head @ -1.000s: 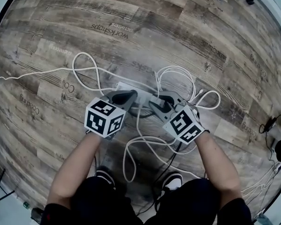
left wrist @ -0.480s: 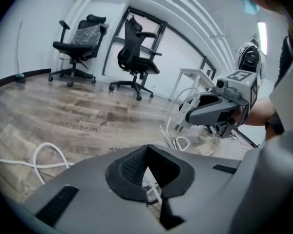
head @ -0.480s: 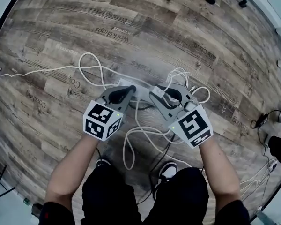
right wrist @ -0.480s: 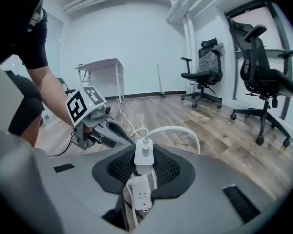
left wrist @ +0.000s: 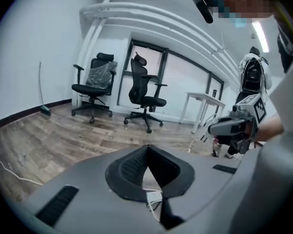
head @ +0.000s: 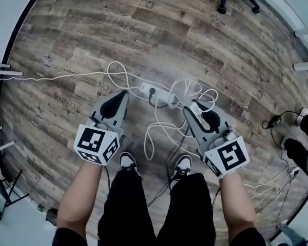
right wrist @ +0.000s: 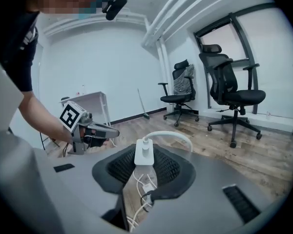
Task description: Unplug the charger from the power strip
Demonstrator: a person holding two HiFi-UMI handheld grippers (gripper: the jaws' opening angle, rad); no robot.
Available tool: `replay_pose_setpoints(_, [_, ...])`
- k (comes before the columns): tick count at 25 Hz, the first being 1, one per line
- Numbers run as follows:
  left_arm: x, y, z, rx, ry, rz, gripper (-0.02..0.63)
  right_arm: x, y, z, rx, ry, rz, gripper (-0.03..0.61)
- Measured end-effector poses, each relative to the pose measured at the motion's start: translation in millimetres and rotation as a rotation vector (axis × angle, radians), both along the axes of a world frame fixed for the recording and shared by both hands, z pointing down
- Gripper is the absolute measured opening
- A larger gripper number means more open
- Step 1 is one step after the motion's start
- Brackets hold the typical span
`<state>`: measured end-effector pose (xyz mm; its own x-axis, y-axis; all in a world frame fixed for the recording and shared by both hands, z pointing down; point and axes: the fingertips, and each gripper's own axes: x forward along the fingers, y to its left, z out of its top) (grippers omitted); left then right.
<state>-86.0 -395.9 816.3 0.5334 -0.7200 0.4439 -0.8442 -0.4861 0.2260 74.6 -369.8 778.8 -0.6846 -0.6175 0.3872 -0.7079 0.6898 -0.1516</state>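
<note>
— So, where's the charger (right wrist: 143, 153)?

— Clamped in the right claw (head: 191, 111). In the right gripper view the small white block stands upright between the two dark pads, which press on its sides. Its white cable (right wrist: 168, 134) comes out of the top and arcs over to the right.

— Is it plugged into the power strip (head: 156, 92)?

— No. The strip lies on the wooden floor (head: 66, 60), just ahead of the person's shoes (head: 127, 160), and the charger is well above it, up at the claw. A dark plug (head: 153, 91) sits in one of the strip's sockets, and loops of white cable (head: 149, 137) lie around it.

— And the left claw (head: 117, 99)?

— Closed and empty. In the left gripper view the pads meet at their tips with nothing between them. The strip shows far below through the gap behind the tips.

— How are the two held?

— Side by side in front of the person, well apart, one on either side of the strip in the head view. Both tilt somewhat downward.

— Anything else around?

— Two black office chairs (left wrist: 93, 84) stand by the far wall in the left gripper view.
</note>
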Motion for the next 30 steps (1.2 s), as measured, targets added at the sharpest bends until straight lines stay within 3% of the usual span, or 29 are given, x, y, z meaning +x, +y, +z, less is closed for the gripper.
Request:
replay_pose_setpoints(9, [-20,61,-230,0.035,0.044,-0.109,0.018,38,50,-207,-0.020,-0.133,0.175,0.106])
replay_pose_setpoints(16, [6,112,-402,0.133,-0.030,-0.074,0.018,92,86,-377,0.064,-0.175,0.295,0.106])
replay_pose_setpoints(20, [15,125,-478,0.157,0.009,-0.074,0.018,114,105,-461,0.113,-0.185,0.343,0.106])
replay_pose_setpoints(25, [11,154,-560,0.155,0.055,-0.100,0.018,122,135,-551,0.159,-0.189,0.340,0.106])
replay_pose_setpoints(30, [22,181,-639,0.205,0.071,-0.073,0.018,133,157,-641,0.253,-0.200,0.339,0.107])
